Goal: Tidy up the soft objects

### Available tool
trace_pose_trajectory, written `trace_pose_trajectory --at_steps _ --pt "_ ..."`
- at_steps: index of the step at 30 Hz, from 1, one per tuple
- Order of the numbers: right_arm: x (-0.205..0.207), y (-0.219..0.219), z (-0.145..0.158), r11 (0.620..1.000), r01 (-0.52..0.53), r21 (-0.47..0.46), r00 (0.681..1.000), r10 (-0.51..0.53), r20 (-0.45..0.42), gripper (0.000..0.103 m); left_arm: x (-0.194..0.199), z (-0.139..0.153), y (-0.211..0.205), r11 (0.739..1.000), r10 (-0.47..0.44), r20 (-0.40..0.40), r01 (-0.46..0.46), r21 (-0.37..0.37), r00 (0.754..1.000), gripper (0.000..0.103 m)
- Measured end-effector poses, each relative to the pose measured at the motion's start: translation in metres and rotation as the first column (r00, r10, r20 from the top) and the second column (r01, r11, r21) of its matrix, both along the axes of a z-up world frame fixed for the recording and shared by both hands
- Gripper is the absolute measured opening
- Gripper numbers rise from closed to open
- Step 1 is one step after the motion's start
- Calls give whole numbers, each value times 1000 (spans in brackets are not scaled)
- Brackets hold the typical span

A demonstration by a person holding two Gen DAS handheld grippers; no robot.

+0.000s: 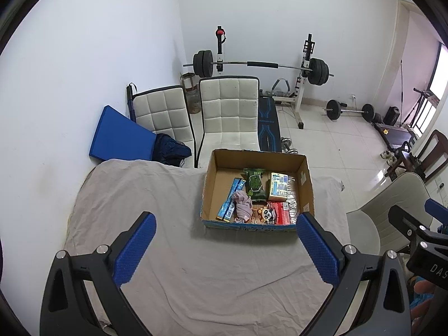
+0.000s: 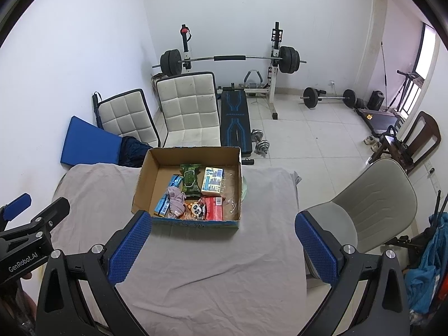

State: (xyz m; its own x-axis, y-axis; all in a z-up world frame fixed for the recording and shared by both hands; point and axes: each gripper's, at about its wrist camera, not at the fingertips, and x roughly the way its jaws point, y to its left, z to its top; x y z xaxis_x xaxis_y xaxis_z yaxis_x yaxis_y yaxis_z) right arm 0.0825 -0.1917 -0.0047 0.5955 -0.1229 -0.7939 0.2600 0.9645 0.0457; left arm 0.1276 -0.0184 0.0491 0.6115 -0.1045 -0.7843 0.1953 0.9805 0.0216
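I am holding both the left gripper (image 1: 225,247) and right gripper (image 2: 223,247) empty, jaws spread wide. The cardboard box (image 1: 305,179) is sitting at the table's far edge, keeping the soft items together.

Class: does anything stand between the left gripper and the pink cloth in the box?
Only the box's near wall. The pink cloth lies behind it among packets; the open left gripper has bare sheet ahead and must reach over.

A cardboard box (image 1: 305,179) sits on the cloth-covered desk (image 1: 179,252), toward its far edge. Inside the box, a crumpled cloth (image 1: 242,205) lies between a long packet (image 1: 231,203) on the left and a panda toy (image 1: 266,214) on the right. Behind the desk stand two chairs (image 1: 228,112), with a barbell rack (image 1: 260,65) farther back against the wall.
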Motion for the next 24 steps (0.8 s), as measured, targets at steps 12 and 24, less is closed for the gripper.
trace_pose_trajectory --at_steps 12,24 --pt "-5 -1 -7 1000 3 16 1000 -3 9 103 -1 -3 2 1000 4 3 -4 0 1000 103" --pt "-7 -1 -7 1000 0 19 1000 0 9 103 -2 -7 7 1000 8 6 -8 -3 1000 103"
